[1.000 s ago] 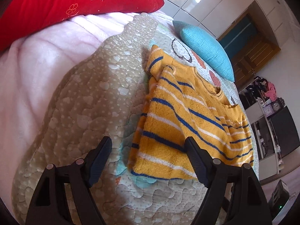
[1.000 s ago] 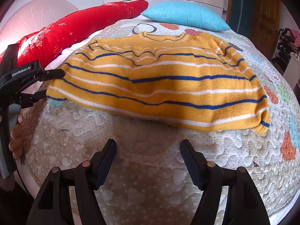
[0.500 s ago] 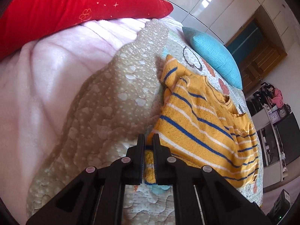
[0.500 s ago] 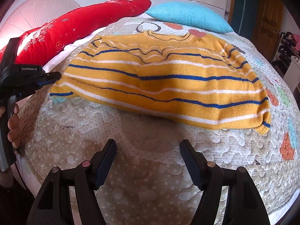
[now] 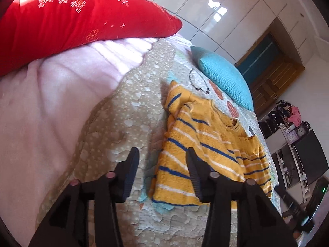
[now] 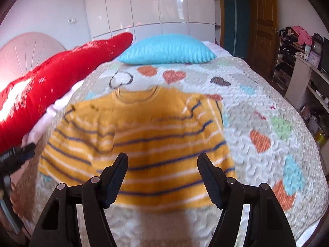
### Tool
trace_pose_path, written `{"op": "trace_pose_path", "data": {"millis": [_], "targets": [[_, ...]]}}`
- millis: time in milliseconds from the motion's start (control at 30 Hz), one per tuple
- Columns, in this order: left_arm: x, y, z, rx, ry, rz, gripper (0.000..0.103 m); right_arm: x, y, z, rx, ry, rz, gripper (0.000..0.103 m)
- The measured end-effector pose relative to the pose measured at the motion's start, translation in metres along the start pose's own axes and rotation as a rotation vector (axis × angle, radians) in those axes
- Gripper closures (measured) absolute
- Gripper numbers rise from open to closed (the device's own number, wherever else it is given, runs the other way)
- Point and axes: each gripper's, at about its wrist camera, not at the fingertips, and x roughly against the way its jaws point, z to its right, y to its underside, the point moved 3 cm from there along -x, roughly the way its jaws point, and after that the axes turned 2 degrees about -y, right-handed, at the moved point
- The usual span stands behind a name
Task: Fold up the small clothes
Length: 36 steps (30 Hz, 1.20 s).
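Observation:
A small yellow sweater (image 6: 139, 135) with blue and white stripes lies flat on the quilted bedspread (image 6: 257, 107), collar toward the pillows. It also shows in the left wrist view (image 5: 197, 148). My left gripper (image 5: 162, 160) is open and empty, just above the sweater's near left corner; it also shows at the left edge of the right wrist view (image 6: 18, 156). My right gripper (image 6: 162, 166) is open and empty, held above the sweater's bottom hem. The right wrist view is blurred.
A long red pillow (image 5: 67, 20) and a pink blanket (image 5: 41, 113) lie on the left. A turquoise pillow (image 6: 166, 50) sits at the head of the bed. White wardrobes (image 6: 144, 6), a wooden door (image 6: 263, 24) and cluttered shelves (image 6: 304, 65) stand beyond.
My left gripper closed on the sweater's left corner half a second ago and has now opened and let go. My right gripper has moved forward over the hem. The sweater looks narrower.

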Motion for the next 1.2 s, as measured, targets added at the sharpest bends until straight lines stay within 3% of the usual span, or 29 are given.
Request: {"op": "trace_pose_path", "data": {"millis": [100,233,333,400,433,467,533,567,733,833,933,1000,1100,1200], "targets": [[-0.003,0.008,0.020,-0.087,-0.017,0.020,0.046,-0.038,-0.041,0.013,-0.094,-0.159,-0.077,0.028],[-0.023,0.022,0.031,-0.127,-0.017,-0.045,0.042,-0.109,-0.058,0.025,-0.265,-0.319,-0.238,0.028],[-0.040,0.025,0.024,-0.112,-0.044,-0.094,0.042,-0.144,-0.065,0.049,-0.350,-0.233,-0.241,0.029],[-0.047,0.025,0.015,-0.069,-0.033,-0.121,0.042,-0.156,-0.068,0.077,-0.392,-0.088,-0.219,0.038],[-0.047,0.023,0.013,-0.055,-0.022,-0.120,0.042,-0.158,-0.068,0.088,-0.410,-0.028,-0.214,0.050],[-0.047,0.022,0.012,-0.051,-0.017,-0.119,0.042,-0.159,-0.068,0.095,-0.416,0.011,-0.207,0.054],[-0.047,0.022,0.013,-0.057,-0.017,-0.122,0.042,-0.153,-0.074,0.101,-0.361,0.140,-0.194,0.052],[-0.046,0.022,0.014,-0.062,-0.015,-0.123,0.042,-0.147,-0.078,0.097,-0.322,0.153,-0.172,0.051],[-0.029,0.013,0.020,-0.060,0.038,-0.058,0.042,-0.112,-0.093,0.042,-0.173,0.010,-0.113,0.051],[-0.022,0.002,0.040,-0.111,0.063,0.002,0.040,-0.113,-0.087,-0.013,-0.041,-0.141,-0.175,0.051],[-0.038,-0.005,0.061,-0.216,-0.012,-0.008,0.040,-0.125,-0.066,-0.065,0.123,-0.187,-0.232,0.051],[-0.054,-0.003,0.057,-0.231,-0.069,-0.044,0.040,-0.135,-0.052,-0.084,0.185,-0.207,-0.262,0.051],[-0.072,0.004,0.029,-0.186,-0.142,-0.132,0.040,-0.150,-0.039,-0.078,0.192,-0.148,-0.285,0.051],[-0.060,0.001,0.011,-0.117,-0.094,-0.129,0.040,-0.151,-0.040,-0.033,0.069,-0.115,-0.261,0.051]]}}
